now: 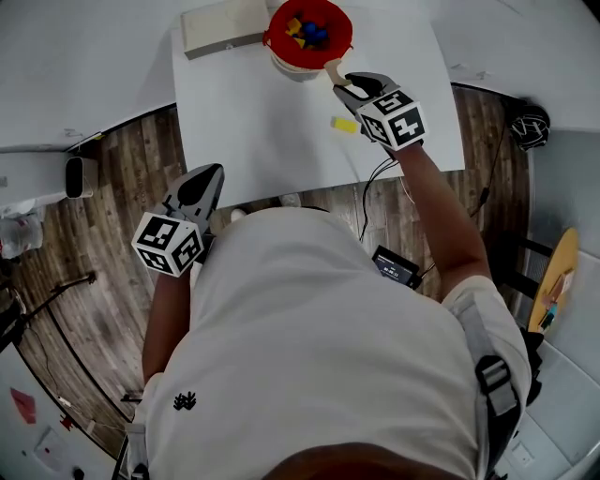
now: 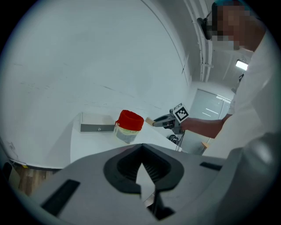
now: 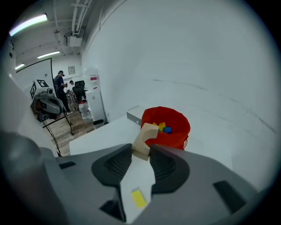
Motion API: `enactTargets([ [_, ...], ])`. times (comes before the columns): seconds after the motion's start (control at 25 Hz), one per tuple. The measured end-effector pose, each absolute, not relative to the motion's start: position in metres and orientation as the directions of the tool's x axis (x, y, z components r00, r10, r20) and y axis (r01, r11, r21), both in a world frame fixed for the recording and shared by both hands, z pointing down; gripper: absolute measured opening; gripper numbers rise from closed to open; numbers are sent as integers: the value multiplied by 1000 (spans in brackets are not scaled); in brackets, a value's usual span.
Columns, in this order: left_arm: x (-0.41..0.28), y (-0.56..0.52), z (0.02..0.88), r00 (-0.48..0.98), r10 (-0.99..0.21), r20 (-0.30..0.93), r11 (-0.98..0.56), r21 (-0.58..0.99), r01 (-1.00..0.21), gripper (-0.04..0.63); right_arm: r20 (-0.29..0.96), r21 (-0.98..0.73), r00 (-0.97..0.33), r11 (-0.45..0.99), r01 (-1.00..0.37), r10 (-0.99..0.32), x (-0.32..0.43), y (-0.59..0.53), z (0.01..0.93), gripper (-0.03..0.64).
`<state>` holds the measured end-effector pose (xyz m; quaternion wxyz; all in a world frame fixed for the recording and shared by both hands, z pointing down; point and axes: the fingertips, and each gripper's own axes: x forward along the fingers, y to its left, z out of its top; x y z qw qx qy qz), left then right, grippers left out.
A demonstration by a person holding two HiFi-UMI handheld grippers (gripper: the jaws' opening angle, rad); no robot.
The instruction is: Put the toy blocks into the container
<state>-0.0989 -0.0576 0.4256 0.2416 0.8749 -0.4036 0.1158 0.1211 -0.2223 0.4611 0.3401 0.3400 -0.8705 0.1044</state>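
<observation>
- Reaching the right arm forward over the table [image 1: 253,122], with the forearm bare and almost straight and the elbow drawn in near the torso.
- Pointing the right gripper [image 1: 340,82] ahead and downward, toward the red container [image 1: 271,37] at the far edge of the table.
- Clamping the right jaws on a pale wooden arch block [image 1: 333,67], the pads pressing its lower end from both sides and the notched end sticking out past the fingertips.
- Holding that block up off the table, just beside the container's near rim; not telling from any view whether block and rim are touching.
- Seeing the same grip from the right gripper view: arch block [image 3: 145,137] wedged between the jaws of the right gripper [image 3: 141,151], red container [image 3: 175,138] directly behind it, yellow and blue blocks [image 3: 165,128] lying inside.
- Leaving a yellow block [image 1: 344,125] flat on the table beneath the right gripper, apart from the container.
- Holding the left arm bent at the side, with the left gripper [image 1: 211,176] low by the table's near left corner, aimed ahead and slightly downward.
- Resting the left jaws tip to tip on the left gripper [image 2: 141,149], with nothing between them.
- Standing just beside the container on its left: a flat box [image 1: 223,26].
</observation>
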Motion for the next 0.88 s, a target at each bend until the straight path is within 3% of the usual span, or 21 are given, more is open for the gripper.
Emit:
enactTargets([
  [0.44, -109, -65, 426, 557, -723, 409, -458, 320, -829, 6, 710, 93, -567, 854, -513, -418, 95, -315, 451, 129],
  [0.88, -126, -58, 425, 467, -770, 435, -364, 302, -881, 6, 823, 101, -483, 914, -393, -299, 75, -369, 498, 129],
])
